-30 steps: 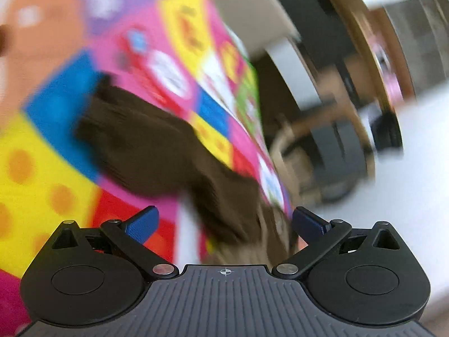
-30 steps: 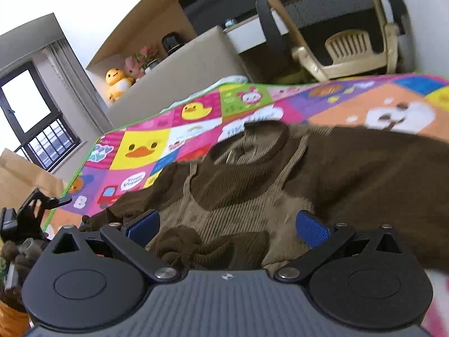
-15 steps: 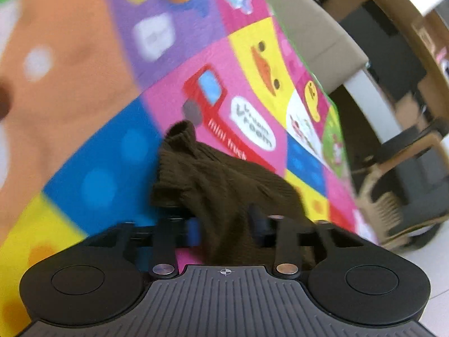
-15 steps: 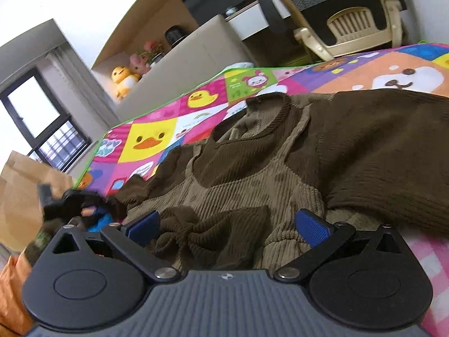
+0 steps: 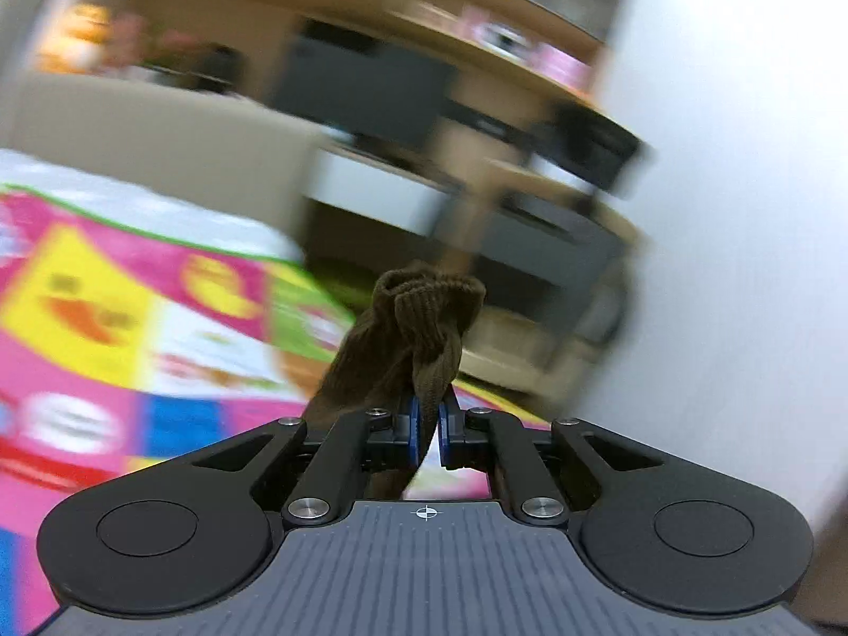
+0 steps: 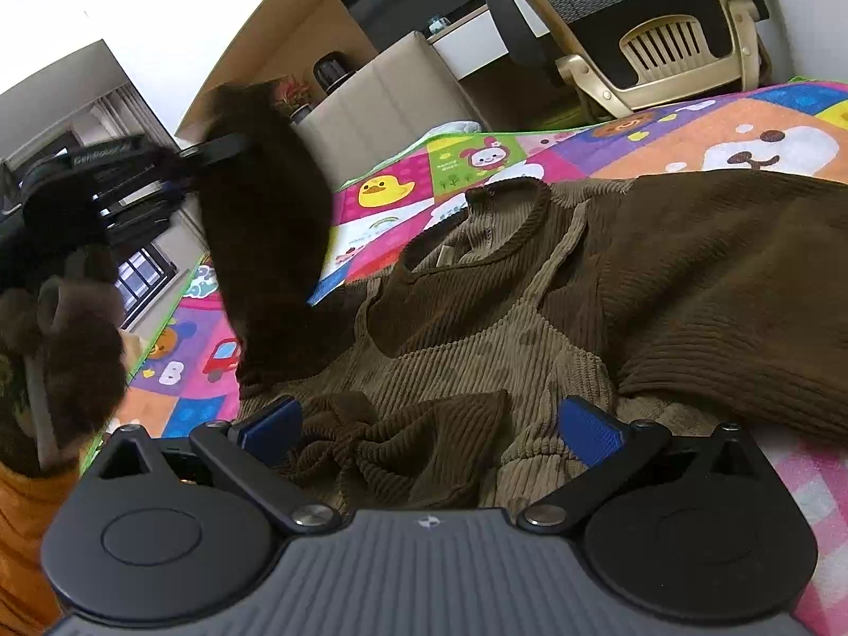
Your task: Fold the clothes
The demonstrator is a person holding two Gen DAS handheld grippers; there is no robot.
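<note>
A brown ribbed sweater lies spread on the colourful play mat, collar to the back. My left gripper is shut on the dark brown sleeve cuff and holds it up off the mat. In the right wrist view that sleeve hangs lifted at the left, with the left gripper at its top. My right gripper is open, low over the bunched hem, gripping nothing.
An office chair and a beige plastic chair stand behind the mat. A beige sofa back and a desk lie beyond. A person's fuzzy brown sleeve is at the left. A white wall is to the right.
My left gripper closed on the sleeve cuff and lifted it up off the mat, swinging toward the room. My right gripper stayed open and moved slightly closer over the hem.
</note>
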